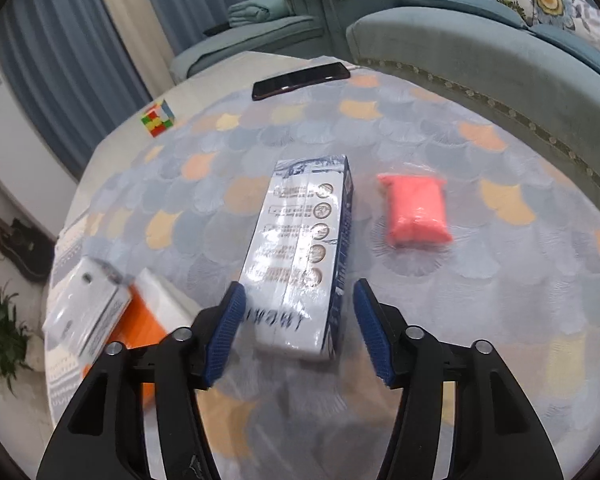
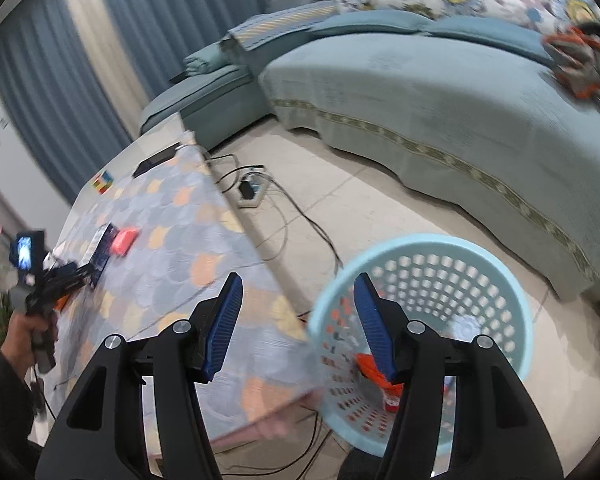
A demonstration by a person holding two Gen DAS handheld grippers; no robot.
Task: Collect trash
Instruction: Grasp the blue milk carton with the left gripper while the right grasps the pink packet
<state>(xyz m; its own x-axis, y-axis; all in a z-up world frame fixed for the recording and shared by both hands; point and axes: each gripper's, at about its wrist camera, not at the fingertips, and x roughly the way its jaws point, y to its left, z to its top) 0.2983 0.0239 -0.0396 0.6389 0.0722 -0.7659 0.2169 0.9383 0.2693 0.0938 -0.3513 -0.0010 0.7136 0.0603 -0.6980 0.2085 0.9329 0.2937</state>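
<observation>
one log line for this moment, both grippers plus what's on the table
left gripper: open, over carton | right gripper: open, empty, over basket rim | table: carton, pink pack, cube, phone

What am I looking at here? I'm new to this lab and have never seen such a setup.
No machine arm: a person holds a hand tool with a two-fingered claw in each hand, and a camera on each looks along its fingers.

One picture is from the left claw. It is open, nothing gripped, over a white and blue carton lying flat on the patterned table. Nearby lie a pink packet, a puzzle cube, a dark phone and white and orange packaging.

The other is from the right claw, open and empty, above a light blue basket on the floor, with some trash inside.
</observation>
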